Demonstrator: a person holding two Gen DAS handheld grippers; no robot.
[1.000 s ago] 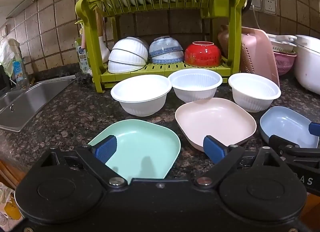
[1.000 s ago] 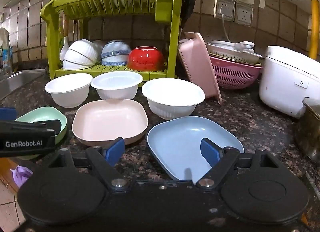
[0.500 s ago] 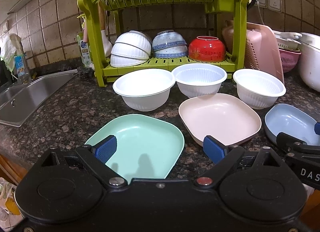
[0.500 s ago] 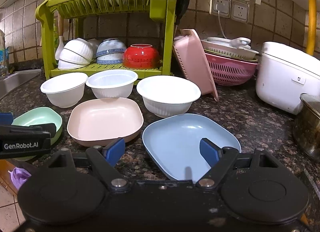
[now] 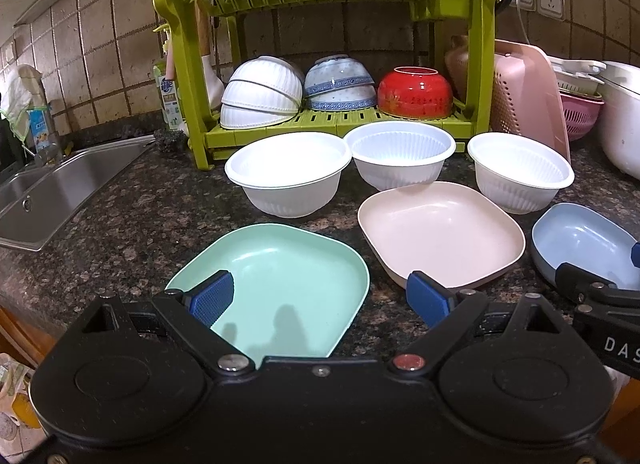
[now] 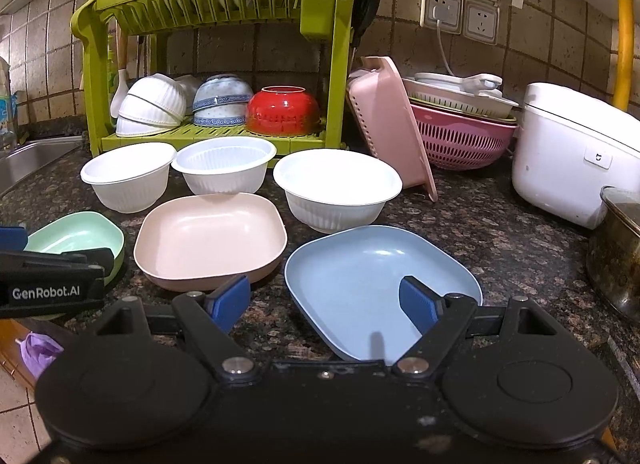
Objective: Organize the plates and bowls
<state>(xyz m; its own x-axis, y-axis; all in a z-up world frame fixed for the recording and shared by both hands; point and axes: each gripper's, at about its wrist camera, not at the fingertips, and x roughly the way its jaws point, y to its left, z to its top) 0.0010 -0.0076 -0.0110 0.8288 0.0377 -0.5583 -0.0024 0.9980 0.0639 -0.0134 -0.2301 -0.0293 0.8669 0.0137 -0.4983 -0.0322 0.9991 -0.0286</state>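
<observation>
Hovering both claws open over the front-row plates, nothing gripped yet.

Left claw [image 5: 322, 296] spread wide, empty, above the near edge of the green plate [image 5: 288, 276]; right claw [image 6: 326, 302] likewise spread, empty, straddling the near-left rim of the blue plate [image 6: 380, 276]. Pink plate [image 5: 440, 230] lies between them on the desk [image 5: 120, 232]; three white bowls [image 5: 290, 172] stand in a row at 12 o'clock, just before the green rack [image 5: 332, 120]. Judgement: plates look thin-lipped and slick, so a pinch should take one rim squarely, one pad under the lip, then lift level to stack. Keep both claws apart; the bowls sit close behind.
</observation>
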